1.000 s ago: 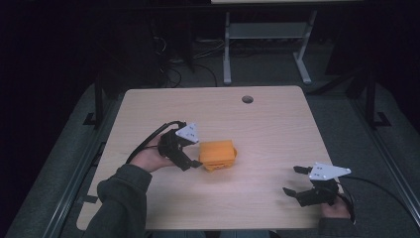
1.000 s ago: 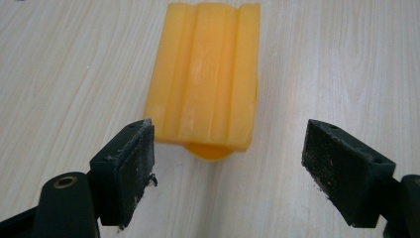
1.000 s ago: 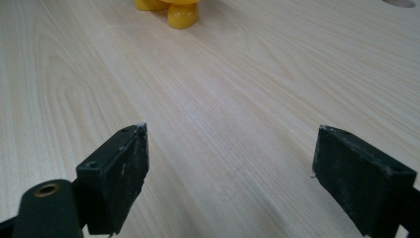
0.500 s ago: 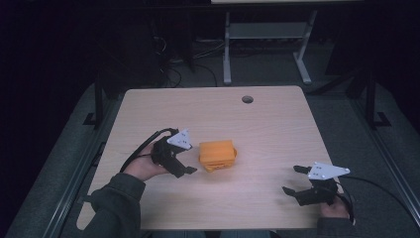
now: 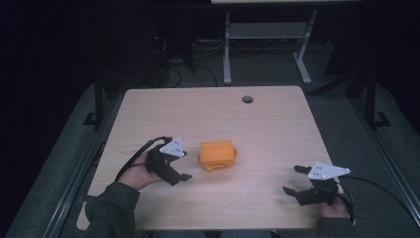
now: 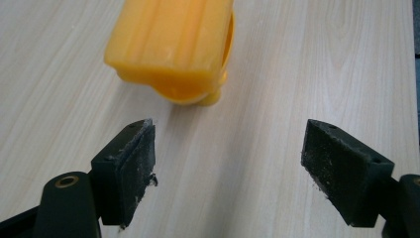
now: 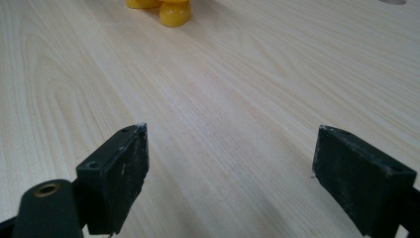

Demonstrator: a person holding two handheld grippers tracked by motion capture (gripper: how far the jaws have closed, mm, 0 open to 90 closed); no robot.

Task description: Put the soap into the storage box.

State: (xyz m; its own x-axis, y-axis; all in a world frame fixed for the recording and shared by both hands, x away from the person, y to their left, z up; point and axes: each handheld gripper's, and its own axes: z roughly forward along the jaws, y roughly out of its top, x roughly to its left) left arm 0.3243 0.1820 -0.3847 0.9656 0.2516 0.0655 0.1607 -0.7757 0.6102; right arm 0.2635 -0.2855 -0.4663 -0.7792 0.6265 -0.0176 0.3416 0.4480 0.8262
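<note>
Flanking orange block [image 5: 217, 154]: spread grippers.

Each hand carries a black two-jaw gripper topped by a pale grey three-cornered plate dotted with small dark holes: the left gripper [image 5: 184, 175] and the right gripper [image 5: 292, 179]. Black cables trail from both. The jaw pads are matte black, scuffed and dusty. The left sleeve [image 5: 113, 209] is dark olive-grey.

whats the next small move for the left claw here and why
Probably ease the left claw forward toward the orange object. Its jaws stand wide open with only bare table between them, and the object lies just ahead of them, untouched. The right claw sits open and much farther off, so the left is likely the better placed one.
</note>
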